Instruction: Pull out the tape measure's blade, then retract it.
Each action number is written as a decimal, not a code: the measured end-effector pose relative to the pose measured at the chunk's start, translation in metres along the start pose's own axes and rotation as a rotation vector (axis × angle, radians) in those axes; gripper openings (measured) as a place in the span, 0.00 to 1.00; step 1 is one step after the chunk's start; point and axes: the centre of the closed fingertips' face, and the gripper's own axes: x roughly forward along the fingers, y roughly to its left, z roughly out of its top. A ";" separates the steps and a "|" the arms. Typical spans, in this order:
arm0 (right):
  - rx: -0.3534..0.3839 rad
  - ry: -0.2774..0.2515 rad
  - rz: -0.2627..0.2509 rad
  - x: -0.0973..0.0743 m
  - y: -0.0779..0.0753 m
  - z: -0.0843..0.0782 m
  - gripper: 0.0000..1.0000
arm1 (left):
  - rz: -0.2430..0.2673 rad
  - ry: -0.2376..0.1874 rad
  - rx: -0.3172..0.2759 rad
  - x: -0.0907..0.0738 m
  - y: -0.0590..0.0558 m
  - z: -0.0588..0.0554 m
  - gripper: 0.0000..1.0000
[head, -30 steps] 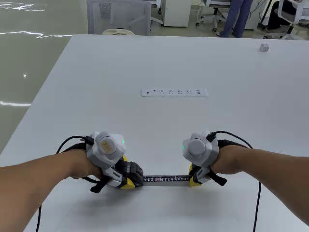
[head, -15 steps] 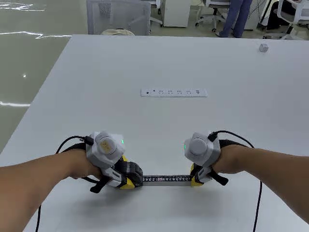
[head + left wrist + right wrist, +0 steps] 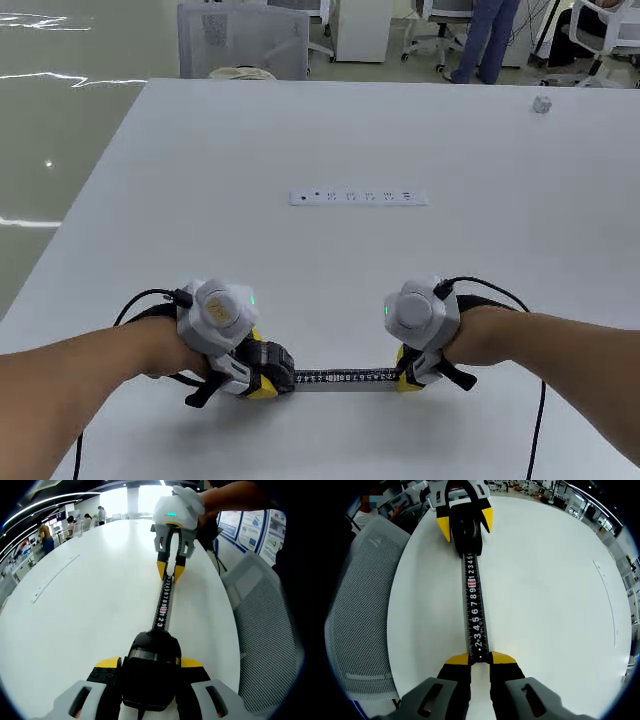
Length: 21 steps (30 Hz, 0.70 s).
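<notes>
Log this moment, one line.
left tool: shut on tape measure case; right tool: shut on blade; blade: partly out, over table

Seen from the head view, the left gripper (image 3: 260, 366) covers much of the tape measure case (image 3: 281, 366); the end of the blade (image 3: 345, 377) vanishes within the right gripper (image 3: 404, 371). A grey object (image 3: 541, 104) far right on the bench (image 3: 300, 130) is too small to identify.

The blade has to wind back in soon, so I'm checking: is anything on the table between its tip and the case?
Nothing visible. The blade runs straight over bare table from the right gripper to the case in the left gripper.
</notes>
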 end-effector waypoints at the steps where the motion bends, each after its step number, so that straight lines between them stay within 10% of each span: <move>1: 0.000 -0.002 0.000 0.000 0.000 -0.001 0.13 | 0.000 0.000 0.002 0.000 0.000 0.000 0.39; 21: 0.000 -0.006 -0.005 -0.004 0.000 -0.011 0.13 | -0.001 0.003 0.004 -0.001 -0.001 0.001 0.39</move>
